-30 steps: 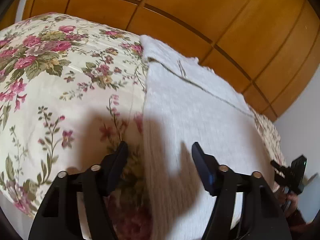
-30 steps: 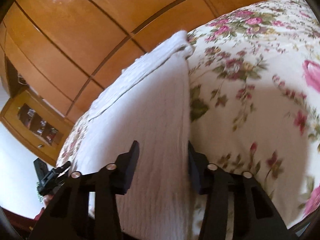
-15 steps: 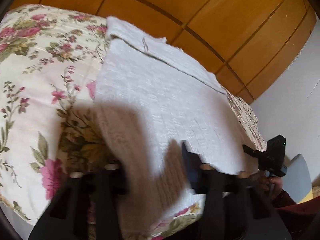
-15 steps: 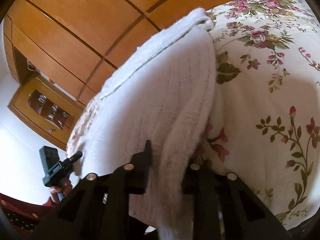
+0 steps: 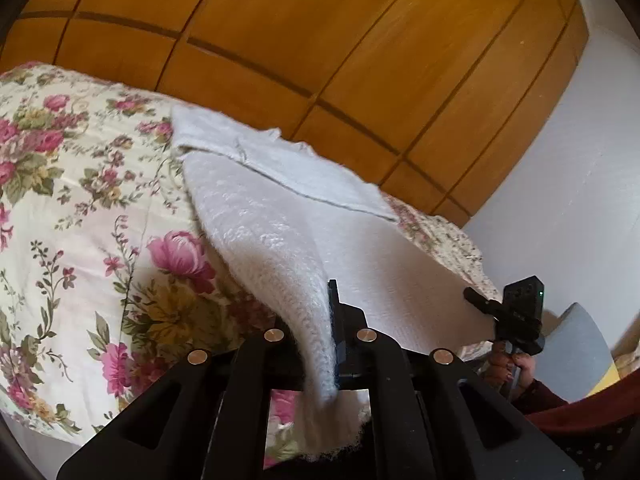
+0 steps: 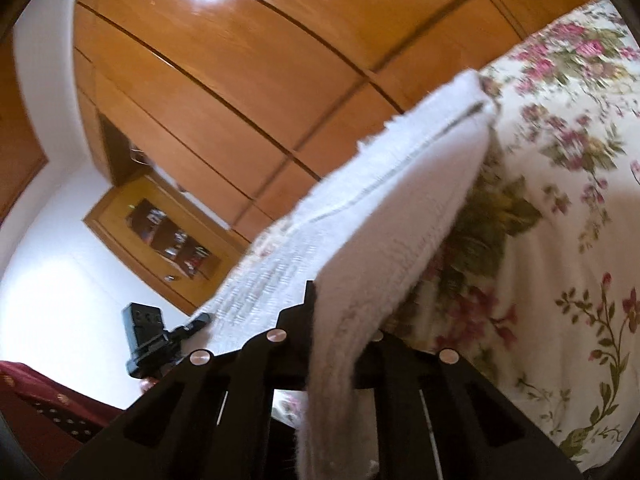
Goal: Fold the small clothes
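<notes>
A white knitted garment [image 5: 280,216] lies spread on the bed [image 5: 80,208], over a cream bedspread printed with pink roses and green leaves. Its far end rests flat near the bed's far edge, where a folded band with a dark seam line runs across it; its near end is raised off the bedspread, with shadow showing beneath the lifted cloth.

The left gripper [image 5: 326,344] is clamped tight on the garment's near left corner: the knit runs between the black fingers and hangs down below them in a thick fold. The right gripper [image 6: 340,332] is likewise closed on the near right corner, the cloth pinched between its fingers and trailing down past them. Between the two corners the near hem stretches taut, so the fabric slopes from the grippers down to the part that lies on the bed.

In the left wrist view the right gripper's black body appears at the right, held by the person's hand [image 5: 506,368] with a dark red sleeve [image 5: 560,412] behind it. In the right wrist view the left gripper's body shows at the lower left, above a dark red dotted garment.

Beyond the bed stands a wall of glossy orange-brown wooden wardrobe panels [image 5: 320,40], with a white wall [image 5: 580,180] beside it. A wooden cabinet [image 6: 160,236] with a glazed front stands in the corner.
</notes>
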`<state>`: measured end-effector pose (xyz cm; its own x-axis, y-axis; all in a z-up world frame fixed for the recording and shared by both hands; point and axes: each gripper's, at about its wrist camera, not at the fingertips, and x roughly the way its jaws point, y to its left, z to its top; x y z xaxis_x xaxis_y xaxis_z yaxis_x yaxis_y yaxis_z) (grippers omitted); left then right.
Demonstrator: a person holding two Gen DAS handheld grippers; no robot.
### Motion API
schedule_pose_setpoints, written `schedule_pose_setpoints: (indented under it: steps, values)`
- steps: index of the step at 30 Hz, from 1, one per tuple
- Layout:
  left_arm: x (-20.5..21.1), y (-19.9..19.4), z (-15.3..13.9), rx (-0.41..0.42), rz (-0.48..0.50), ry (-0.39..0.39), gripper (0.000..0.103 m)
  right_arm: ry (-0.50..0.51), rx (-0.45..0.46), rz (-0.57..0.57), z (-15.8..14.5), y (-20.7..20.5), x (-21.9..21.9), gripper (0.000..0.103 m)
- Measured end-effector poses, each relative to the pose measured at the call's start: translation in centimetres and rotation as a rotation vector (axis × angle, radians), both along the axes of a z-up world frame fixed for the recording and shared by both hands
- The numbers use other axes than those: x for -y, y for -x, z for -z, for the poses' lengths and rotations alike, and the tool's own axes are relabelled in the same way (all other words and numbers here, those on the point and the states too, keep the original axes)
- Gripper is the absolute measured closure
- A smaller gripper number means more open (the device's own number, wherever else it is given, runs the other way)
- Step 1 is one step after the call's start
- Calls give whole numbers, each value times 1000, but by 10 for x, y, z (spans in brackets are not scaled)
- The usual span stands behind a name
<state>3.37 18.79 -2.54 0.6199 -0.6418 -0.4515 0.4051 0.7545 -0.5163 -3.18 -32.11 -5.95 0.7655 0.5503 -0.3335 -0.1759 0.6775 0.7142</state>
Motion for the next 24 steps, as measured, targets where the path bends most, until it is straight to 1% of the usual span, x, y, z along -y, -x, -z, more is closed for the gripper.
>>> schedule_pose_setpoints:
  steps: [1,2,5,7,11,16,20,24]
  values:
    - [0,2,-3,7,5,6,98,-3,10,-2,-3,1,-1,97]
    - [-1,5,-6,14,11,19,98,-3,29,-35,-7,3,0,97]
    - [-2,14,-16,27,30,53,98,-24,54,-48,-15,6,-2,97]
    - [-2,21,-23,33,40,62,98,-28,66,-54,-20,11,-2,97]
    - [-7,37,-34,42,71,92,98,-51,95,-72,-30,28,2,97]
    - [-13,60,-45,59,112,113,98,-89,127,-81,-42,57,5,97]
    - [-19,80,-52,64,169,187,98,-127,158,-97,-50,80,3,97]
    - [-23,100,-58,83,223,221,98,-154,186,-125,-56,108,1,97]
